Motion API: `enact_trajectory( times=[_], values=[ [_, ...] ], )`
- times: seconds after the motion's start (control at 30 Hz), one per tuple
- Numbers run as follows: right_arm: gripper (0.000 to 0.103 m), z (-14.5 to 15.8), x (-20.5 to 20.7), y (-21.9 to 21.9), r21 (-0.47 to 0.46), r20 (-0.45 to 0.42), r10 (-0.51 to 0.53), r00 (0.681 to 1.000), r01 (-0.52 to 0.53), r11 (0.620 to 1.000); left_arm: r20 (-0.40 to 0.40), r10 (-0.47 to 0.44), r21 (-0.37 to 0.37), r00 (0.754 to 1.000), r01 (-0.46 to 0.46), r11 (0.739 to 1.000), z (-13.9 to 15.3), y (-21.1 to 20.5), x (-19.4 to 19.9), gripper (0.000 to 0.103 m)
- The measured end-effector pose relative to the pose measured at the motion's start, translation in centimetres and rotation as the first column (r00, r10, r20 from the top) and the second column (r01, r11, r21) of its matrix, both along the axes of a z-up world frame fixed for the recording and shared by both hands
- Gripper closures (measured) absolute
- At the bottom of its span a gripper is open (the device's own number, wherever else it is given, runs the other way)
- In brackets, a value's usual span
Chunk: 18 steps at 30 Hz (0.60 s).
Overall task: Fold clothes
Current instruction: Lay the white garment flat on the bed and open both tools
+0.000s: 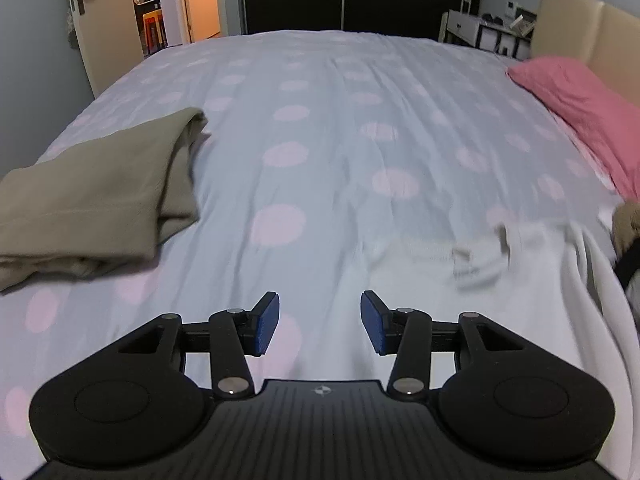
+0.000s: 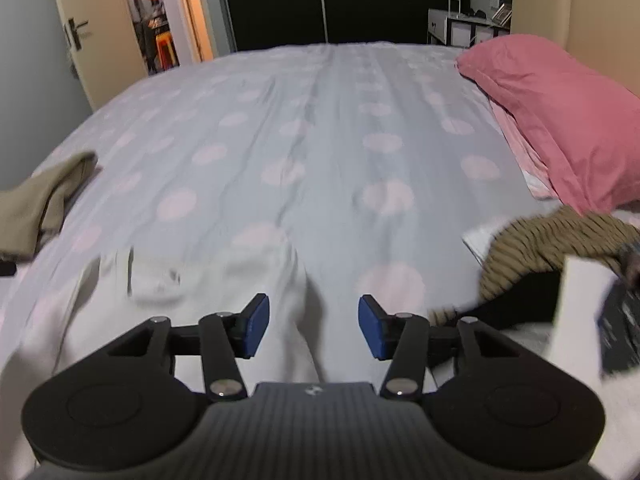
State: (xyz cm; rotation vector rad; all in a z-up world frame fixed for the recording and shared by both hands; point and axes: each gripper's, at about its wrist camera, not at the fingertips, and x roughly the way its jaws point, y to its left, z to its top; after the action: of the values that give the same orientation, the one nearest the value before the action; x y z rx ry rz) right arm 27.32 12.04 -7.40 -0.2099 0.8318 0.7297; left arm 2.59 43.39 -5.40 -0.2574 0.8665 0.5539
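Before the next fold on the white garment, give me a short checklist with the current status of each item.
1. Left gripper jaws apart, nothing between them: ok.
2. Right gripper jaws apart, nothing pinched: ok. A ridge of the white garment lies below the gap.
3. White garment spread flat on the bed: not ok, it lies bunched and wrinkled.
4. Folded olive garment clear of the working area, off to the left: ok.
5. Striped knit garment clear of the white one: cannot tell; it sits close at the right and may overlap.
6. Spotted duvet beyond the garment free for folding: ok.
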Motion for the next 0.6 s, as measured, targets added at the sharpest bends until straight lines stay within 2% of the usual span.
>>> enact_trajectory(
  times=[0.13, 0.4, 0.5, 0.6],
  values=[
    [0.048, -0.3, -3.2, -3.6, -0.025, -0.074, 0.016, 0.997, -0.018, 1.000, -0.026, -0.014, -0.036, 1.000, 0.013, 0.999, 0.0, -2.4, -4.1, 0.056],
    [0.044, -2.0, -11.8, -9.6, -0.048, -0.229, 0.047, 0.972, -0.060, 0.997, -0.105, -0.047, -0.149, 0.993, 0.030, 0.988, -2.2, -9.3, -11.3, 0.054],
    [0.042, -2.9, -15.2, -11.2, -0.055, -0.251, 0.071, 0.965, -0.087, 0.995, -0.136, -0.060, -0.177, 0.989, 0.036, 0.984, -3.6, -12.1, -13.6, 0.054],
    [0.041, -4.0, -18.4, -12.6, -0.079, -0.259, 0.092, 0.961, -0.116, 0.990, -0.153, -0.065, -0.171, 0.986, 0.038, 0.984, -4.8, -14.5, -15.7, 0.054]
  ],
)
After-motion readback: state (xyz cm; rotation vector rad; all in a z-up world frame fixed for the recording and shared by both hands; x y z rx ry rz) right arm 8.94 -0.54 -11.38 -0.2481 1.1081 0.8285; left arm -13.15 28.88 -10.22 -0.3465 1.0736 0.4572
